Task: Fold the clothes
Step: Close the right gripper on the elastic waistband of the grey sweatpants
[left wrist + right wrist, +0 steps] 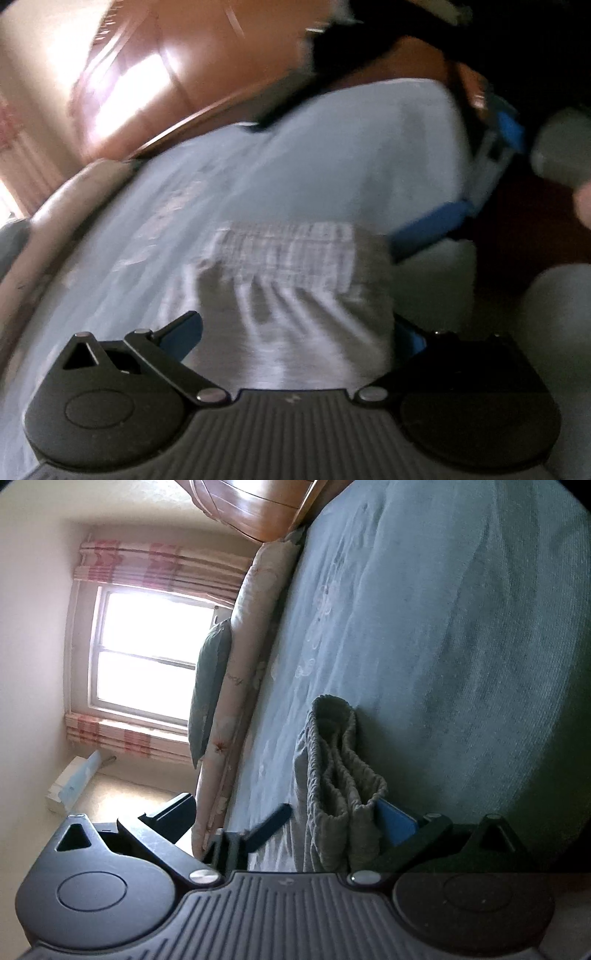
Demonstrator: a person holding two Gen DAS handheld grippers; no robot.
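A grey garment with a gathered elastic waistband (295,295) lies bunched on the light blue bed sheet (295,166). It fills the gap between the spread fingers of my left gripper (299,328), which is open; this view is motion-blurred. In the right wrist view the same garment (332,775) stands in folds against the sheet (461,627). It touches the right-hand blue finger (395,823) of my right gripper (284,812), which is open. The right gripper's other finger is well clear of it. One blue finger of the right gripper (432,221) reaches the waistband's far corner.
A wooden headboard (184,74) stands at the bed's end. A rolled floral quilt (240,664) and a grey pillow (210,686) line the far side under a bright window (147,653). Something dark and blurred (351,51) sits near the headboard. A grey sleeve (561,147) shows at right.
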